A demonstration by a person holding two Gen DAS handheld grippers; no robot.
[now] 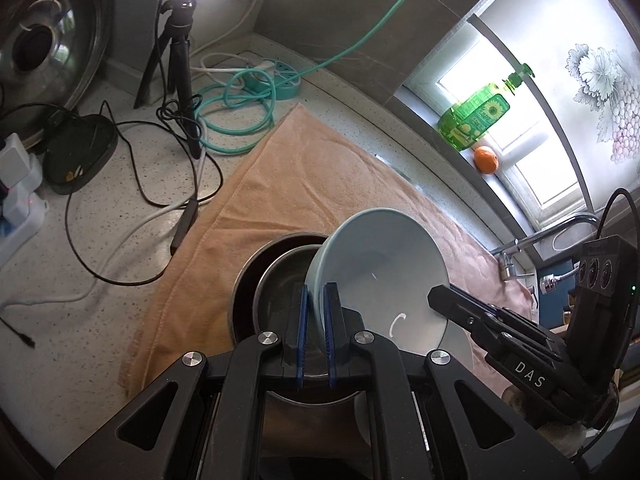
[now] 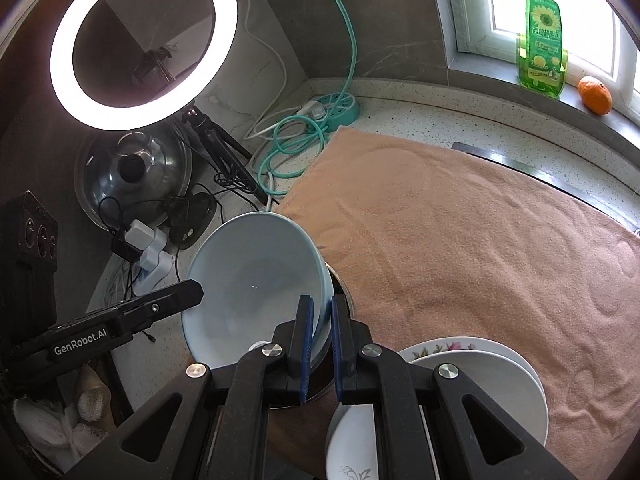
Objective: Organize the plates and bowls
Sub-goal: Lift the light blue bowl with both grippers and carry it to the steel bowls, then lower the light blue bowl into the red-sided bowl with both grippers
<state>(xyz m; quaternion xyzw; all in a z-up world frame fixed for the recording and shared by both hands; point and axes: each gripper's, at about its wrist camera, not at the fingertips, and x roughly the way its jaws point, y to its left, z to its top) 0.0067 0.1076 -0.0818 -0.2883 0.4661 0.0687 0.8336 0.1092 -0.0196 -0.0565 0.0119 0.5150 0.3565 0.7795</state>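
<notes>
A pale blue bowl (image 1: 380, 264) is held tilted above a steel bowl (image 1: 280, 280) nested in a dark bowl (image 1: 244, 280) on the peach towel. My left gripper (image 1: 316, 300) is shut on the blue bowl's left rim. My right gripper (image 2: 322, 312) is shut on the opposite rim of the blue bowl (image 2: 252, 276); its finger (image 1: 452, 300) shows in the left wrist view. White plates (image 2: 480, 372), one with a floral rim, are stacked at the lower right of the right wrist view.
A peach towel (image 2: 460, 240) covers the counter. A ring light (image 2: 144, 40) on a tripod (image 1: 176, 60), teal cable (image 1: 236, 108), black cables, chargers (image 2: 148, 248) and a steel lid (image 2: 132, 176) crowd the left. A soap bottle (image 2: 542, 36) and an orange (image 2: 595, 89) stand on the sill. A tap (image 1: 540, 240) is at right.
</notes>
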